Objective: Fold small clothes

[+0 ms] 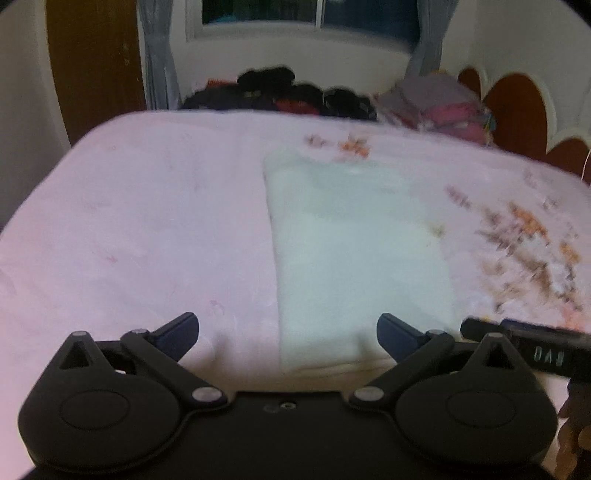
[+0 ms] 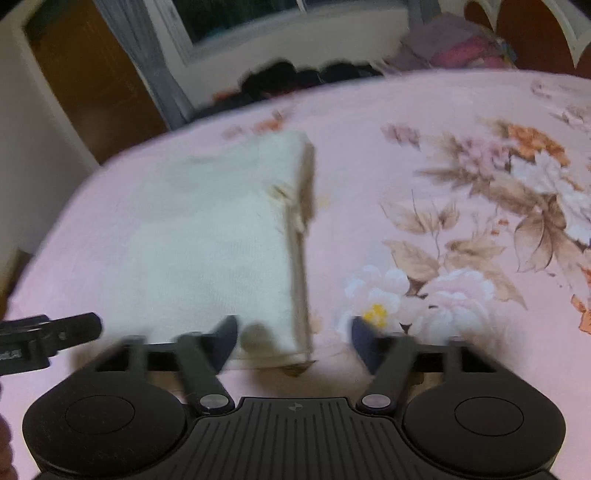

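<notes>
Left gripper (image 1: pixel 287 334) was spread wide above the near edge of the folded white cloth (image 1: pixel 354 251), with nothing between its dark blue pads (image 1: pixel 181 332); right pad over the cloth's near part, left pad over bare sheet. Could not tell whether the pads touched the fabric.

Cloth was lying flat on the pink floral bedsheet (image 1: pixel 147 221), folded into a long rectangle running away from the camera. In the right wrist view the same folded white cloth (image 2: pixel 221 240) showed stacked layers along its right edge, with a small frayed bit partway up that edge. Near corner looked slightly lifted, with a shadow beneath.

Right gripper (image 2: pixel 293 341) was also held open, though less wide than the left one, and blurred. Near right corner of the cloth was sitting in the gap between its fingers, not clamped; left finger over the cloth, right finger over the printed flowers (image 2: pixel 424 295) on the pink floral bedsheet (image 2: pixel 369 147).

Each gripper appeared at the edge of the other's view: right one low at the right of the left view, left gripper (image 2: pixel 48 336) low at the left of the right view, so both were near each other at the cloth's near end.

Farther back: a dark clothes pile (image 1: pixel 280 92), a stack of folded garments (image 1: pixel 443 103), a window (image 1: pixel 310 14) with grey curtains (image 1: pixel 159 59), a scalloped red headboard (image 1: pixel 517 110).
</notes>
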Demonstrator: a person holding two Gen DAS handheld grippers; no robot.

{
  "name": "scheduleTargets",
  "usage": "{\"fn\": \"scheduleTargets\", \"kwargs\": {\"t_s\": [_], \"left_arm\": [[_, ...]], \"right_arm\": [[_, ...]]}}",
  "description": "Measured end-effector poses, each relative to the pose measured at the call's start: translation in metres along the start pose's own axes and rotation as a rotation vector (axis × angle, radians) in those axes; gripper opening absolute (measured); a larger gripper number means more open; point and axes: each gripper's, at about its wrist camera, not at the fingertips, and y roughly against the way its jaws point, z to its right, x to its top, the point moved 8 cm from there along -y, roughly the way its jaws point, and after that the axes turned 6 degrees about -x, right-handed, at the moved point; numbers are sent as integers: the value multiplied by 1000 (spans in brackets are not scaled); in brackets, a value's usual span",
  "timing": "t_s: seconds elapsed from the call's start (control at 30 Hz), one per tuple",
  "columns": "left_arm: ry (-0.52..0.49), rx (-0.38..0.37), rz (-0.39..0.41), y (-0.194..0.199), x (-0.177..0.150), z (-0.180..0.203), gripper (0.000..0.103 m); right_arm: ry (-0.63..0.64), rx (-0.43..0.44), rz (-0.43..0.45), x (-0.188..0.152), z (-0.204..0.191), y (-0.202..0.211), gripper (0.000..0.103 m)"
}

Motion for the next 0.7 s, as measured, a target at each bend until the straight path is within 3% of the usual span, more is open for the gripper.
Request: {"fn": "scheduleTargets", "kwargs": {"t_s": [0.17, 0.27, 0.33, 0.5, 0.7], "left_arm": [[23, 43, 95, 54, -4, 20, 103], [57, 69, 127, 84, -14, 33, 103], [62, 96, 144, 103, -22, 42, 103], [5, 139, 161, 149, -49, 67, 103], [60, 123, 173, 200, -74, 82, 103]], "right_arm": [[20, 57, 31, -10, 1, 53, 70], [30, 98, 32, -22, 4, 86, 84], [66, 117, 54, -30, 4, 114, 87], [128, 74, 117, -49, 6, 184, 103], [225, 0, 240, -63, 2, 263, 103]]}}
